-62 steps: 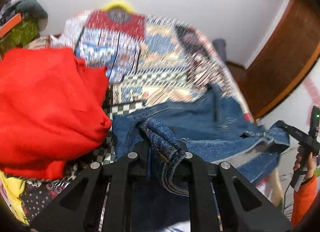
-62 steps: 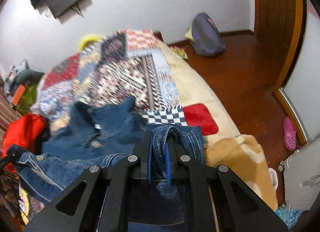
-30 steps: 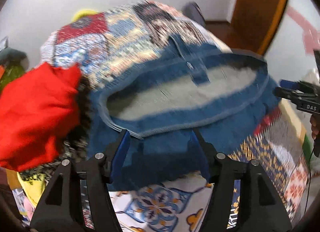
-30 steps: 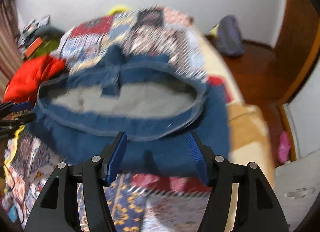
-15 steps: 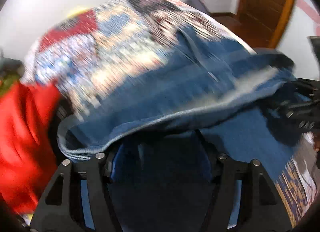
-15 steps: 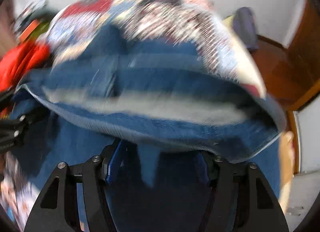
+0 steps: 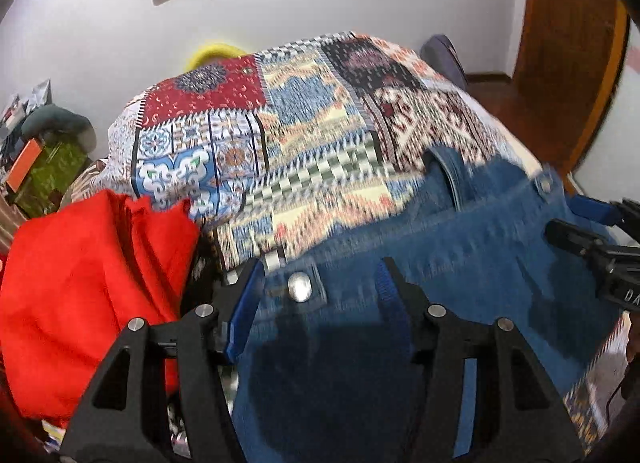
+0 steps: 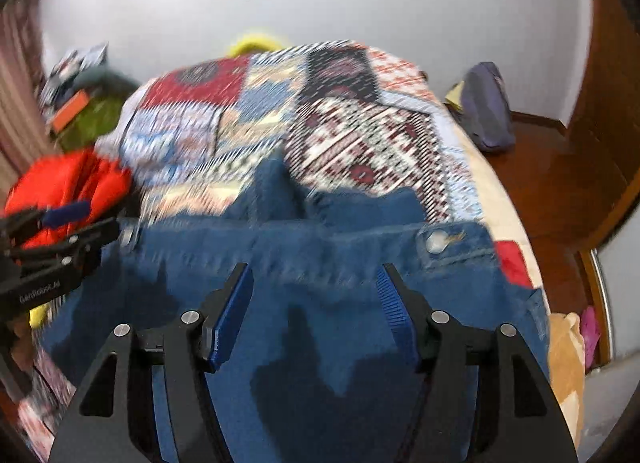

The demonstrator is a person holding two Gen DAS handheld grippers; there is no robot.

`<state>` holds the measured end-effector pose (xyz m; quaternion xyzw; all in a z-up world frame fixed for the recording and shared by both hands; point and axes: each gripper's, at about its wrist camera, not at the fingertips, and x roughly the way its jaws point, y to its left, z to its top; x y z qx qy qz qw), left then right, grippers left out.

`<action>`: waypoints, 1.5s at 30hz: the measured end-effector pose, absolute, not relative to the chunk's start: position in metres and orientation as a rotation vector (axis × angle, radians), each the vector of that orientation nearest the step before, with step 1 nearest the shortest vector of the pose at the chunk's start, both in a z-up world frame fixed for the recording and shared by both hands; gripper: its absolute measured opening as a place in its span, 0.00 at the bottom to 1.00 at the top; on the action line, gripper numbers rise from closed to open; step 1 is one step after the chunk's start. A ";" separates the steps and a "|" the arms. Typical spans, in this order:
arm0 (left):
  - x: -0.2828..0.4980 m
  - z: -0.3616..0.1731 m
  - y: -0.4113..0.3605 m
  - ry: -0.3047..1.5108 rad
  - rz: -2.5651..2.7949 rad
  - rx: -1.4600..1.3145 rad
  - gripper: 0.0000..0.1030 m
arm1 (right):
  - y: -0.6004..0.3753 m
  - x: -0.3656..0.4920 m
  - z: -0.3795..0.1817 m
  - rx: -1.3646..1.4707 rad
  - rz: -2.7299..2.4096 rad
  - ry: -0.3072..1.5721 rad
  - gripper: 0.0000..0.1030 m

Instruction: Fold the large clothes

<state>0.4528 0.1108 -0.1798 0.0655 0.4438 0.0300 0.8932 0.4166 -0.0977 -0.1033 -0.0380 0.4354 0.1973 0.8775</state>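
Blue denim garment [image 7: 460, 263] is laid flat on the patchwork bedspread [image 7: 280, 135], beside a red cloth pile [image 7: 80, 287]. Left gripper [image 7: 320, 287] and right gripper [image 8: 316, 299] are spread apart, nothing held. Next fold: both corners should be pinched evenly and seams kept aligned.

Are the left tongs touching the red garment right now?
Cannot tell. In the left wrist view the left tongs stand open over the jeans, and the red garment lies close beside one finger, but blur hides any gap.
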 end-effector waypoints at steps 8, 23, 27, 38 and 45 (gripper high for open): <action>0.393 -0.192 0.101 0.942 0.033 0.155 0.63 | -0.080 0.377 -0.130 -0.190 0.487 0.948 0.67; 0.306 -0.221 0.173 0.993 0.187 -0.223 0.70 | -0.165 0.358 -0.151 -0.244 0.275 0.995 0.79; 0.292 -0.236 0.178 1.034 0.149 -0.362 0.70 | -0.190 0.347 -0.147 -0.183 0.291 0.968 0.79; 0.306 -0.267 0.188 1.015 0.013 -0.771 0.70 | -0.196 0.335 -0.143 -0.200 0.251 0.954 0.80; 0.340 -0.278 0.191 0.969 -0.029 -0.850 0.71 | -0.197 0.335 -0.143 -0.183 0.234 0.956 0.80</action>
